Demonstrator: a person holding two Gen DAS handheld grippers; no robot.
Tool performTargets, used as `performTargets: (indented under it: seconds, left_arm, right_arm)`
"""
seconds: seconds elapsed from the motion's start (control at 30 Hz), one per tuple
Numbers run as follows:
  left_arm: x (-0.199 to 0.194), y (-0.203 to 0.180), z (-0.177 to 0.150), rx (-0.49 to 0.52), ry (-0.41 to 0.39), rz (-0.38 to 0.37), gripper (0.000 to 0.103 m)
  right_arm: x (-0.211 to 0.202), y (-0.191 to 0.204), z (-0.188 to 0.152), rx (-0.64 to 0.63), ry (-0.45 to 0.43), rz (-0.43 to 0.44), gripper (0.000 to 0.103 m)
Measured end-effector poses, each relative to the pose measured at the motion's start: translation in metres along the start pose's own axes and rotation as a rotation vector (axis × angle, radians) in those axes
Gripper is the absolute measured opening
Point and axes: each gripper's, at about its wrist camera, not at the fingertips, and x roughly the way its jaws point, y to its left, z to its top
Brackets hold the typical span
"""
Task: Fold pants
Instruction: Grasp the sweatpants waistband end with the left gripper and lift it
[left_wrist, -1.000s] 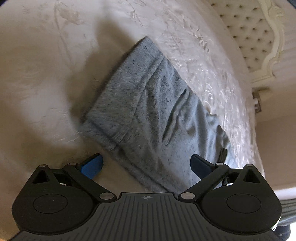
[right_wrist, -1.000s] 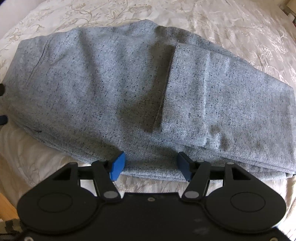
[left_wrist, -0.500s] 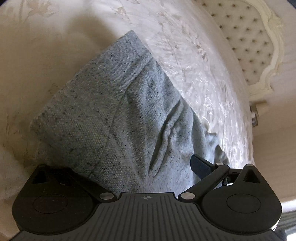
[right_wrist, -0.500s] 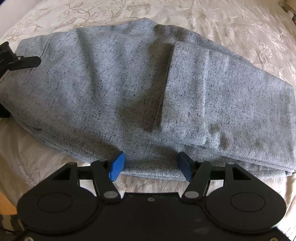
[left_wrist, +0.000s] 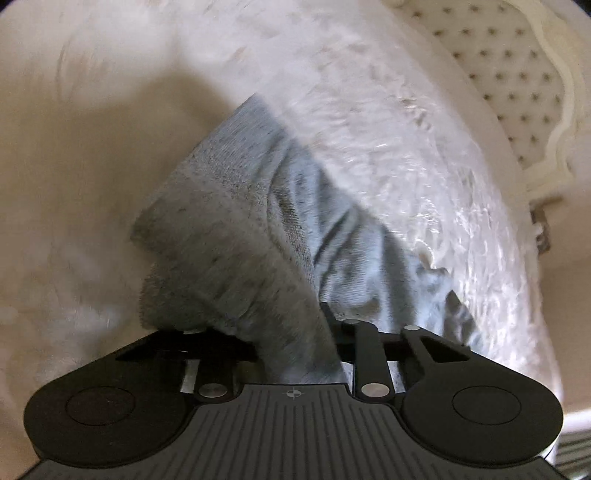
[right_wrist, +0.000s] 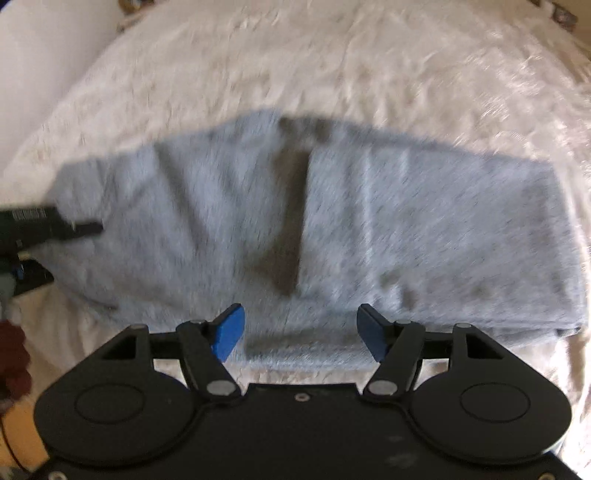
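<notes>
We see the left claw (left_wrist: 295, 332) with its jaws having just been closing; they now stand narrow, with a thick bunch of the grey pants (left_wrist: 236, 258) gathered between them, so that the fabric rises in a peak straight from the claw. The pads themselves are hidden under the cloth. In the right wrist view we find the same left claw (right_wrist: 55, 225) as a dark shape at the left edge, lying on the left end of the pants (right_wrist: 406, 229).

We see the right claw (right_wrist: 299, 328) with its two blue pads (right_wrist: 229, 332) standing well apart and nothing between them; the near edge of the pants lies just beyond and below the pads, which do not press on it.

Outward from the claws, we note that the pants lie lengthwise across a bed covered by a cream bedspread (right_wrist: 332, 66) with a raised floral pattern. The garment is already doubled over: a vertical fold edge runs down its middle in the right wrist view, with a dark shadow to its left. The left end is lifted and wrinkled where the left claw has it; the right end lies flat on the bedspread (left_wrist: 424, 140).

In the left wrist view we mark a cream tufted headboard (left_wrist: 517, 74) with a carved frame at upper right. Both views are blurred.
</notes>
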Motion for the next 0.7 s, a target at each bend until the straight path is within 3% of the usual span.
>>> performTargets:
  seconds: [0.1,0.13,0.2,0.23,0.3,0.4,0.57,0.6,0.7]
  left_arm:
    - [-0.015,-0.025,-0.004,0.072,-0.062,0.033,0.023]
    - [-0.019,-0.034,-0.004,0.086,-0.083,0.036,0.022]
    - [-0.032,-0.053,-0.008,0.135,-0.131,0.051,0.022]
    - [-0.036,-0.063,-0.01,0.161,-0.152,0.06,0.022]
    - [-0.048,-0.084,-0.017,0.21,-0.188,0.072,0.022]
    - [-0.063,-0.122,-0.029,0.296,-0.235,0.079,0.022]
    - [-0.074,-0.204,-0.067,0.52,-0.296,0.065,0.022]
    - [-0.071,-0.22,-0.078,0.572,-0.295,0.058,0.022]
    - [-0.048,-0.263,-0.108,0.683,-0.257,0.029,0.026]
  right_arm:
    - [-0.022,-0.02,0.008,0.044,-0.106,0.03,0.069]
    - [-0.023,-0.028,0.013,0.049,-0.105,0.046,0.065]
    - [-0.015,-0.042,0.023,0.039,-0.055,0.076,0.033]
    - [-0.006,-0.048,0.026,0.03,-0.025,0.088,0.03]
    - [0.009,-0.056,0.026,0.009,0.005,0.095,0.031]
    - [0.05,-0.065,0.02,-0.03,0.143,0.085,0.027]
    - [0.04,-0.092,0.024,-0.026,0.115,0.202,0.034]
    - [0.033,-0.1,0.026,-0.025,0.093,0.213,0.04]
    - [0.016,-0.137,0.028,0.03,0.049,0.218,0.043]
